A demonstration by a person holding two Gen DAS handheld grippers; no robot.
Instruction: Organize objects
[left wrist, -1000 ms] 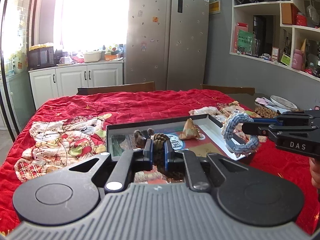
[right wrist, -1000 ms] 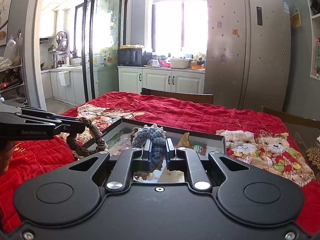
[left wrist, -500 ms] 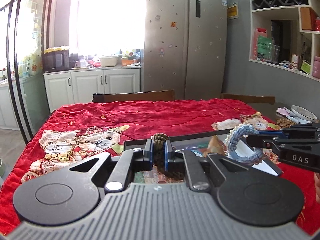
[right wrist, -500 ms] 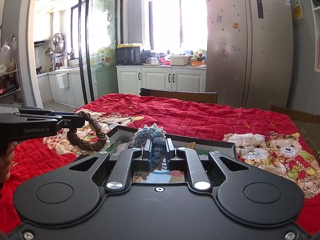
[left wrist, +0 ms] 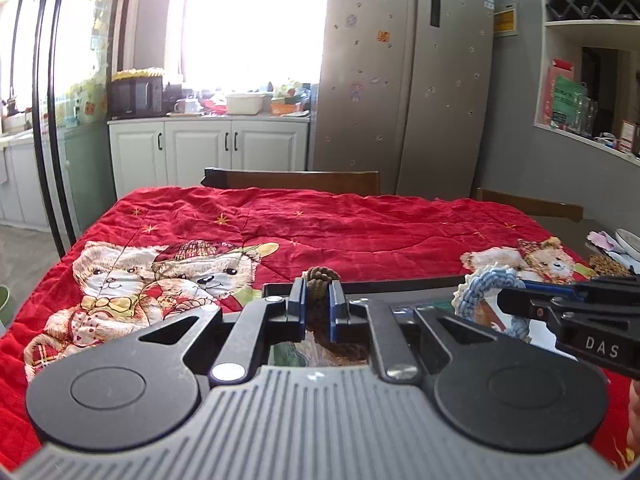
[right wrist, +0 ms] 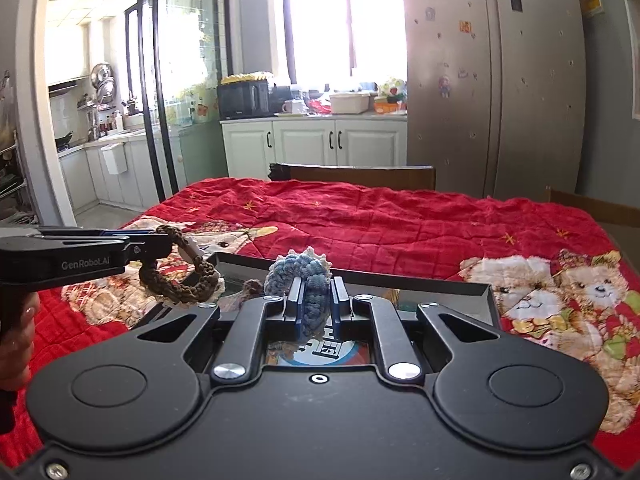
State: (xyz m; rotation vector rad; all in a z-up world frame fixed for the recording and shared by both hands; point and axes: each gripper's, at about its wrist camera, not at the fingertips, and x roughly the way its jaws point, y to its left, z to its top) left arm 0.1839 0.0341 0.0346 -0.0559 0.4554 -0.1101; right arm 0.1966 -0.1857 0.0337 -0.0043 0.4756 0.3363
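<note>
A tabletop (left wrist: 360, 224) spread with a red teddy-bear blanket (right wrist: 400, 220) is seen in both wrist views, and a dark shallow tray (right wrist: 452, 285) lies on it directly beneath and ahead of the two grippers. The left gripper (left wrist: 317, 312) is closed on a brown rope ring (left wrist: 320, 276), which is pinched between its blue-padded fingers (left wrist: 298, 310) and, in the right wrist view, hangs at about 9 o'clock above the tray's left edge. The right gripper (right wrist: 316, 308) is closed on a blue rope ring (right wrist: 308, 284); in the left wrist view this ring stands at about 3 o'clock, above the tray's right part. Each ring is held on edge, its loop hanging below the fingers, so the tray floor lies at 6 o'clock from both loads. Both rings appear lifted clear of the tray, though contact below the fingers is hidden. Neither hand can be judged nearer to a destination, since none is shown; whichever ring is set down next is likely to be lowered straight down and kept apart from the other.
</note>
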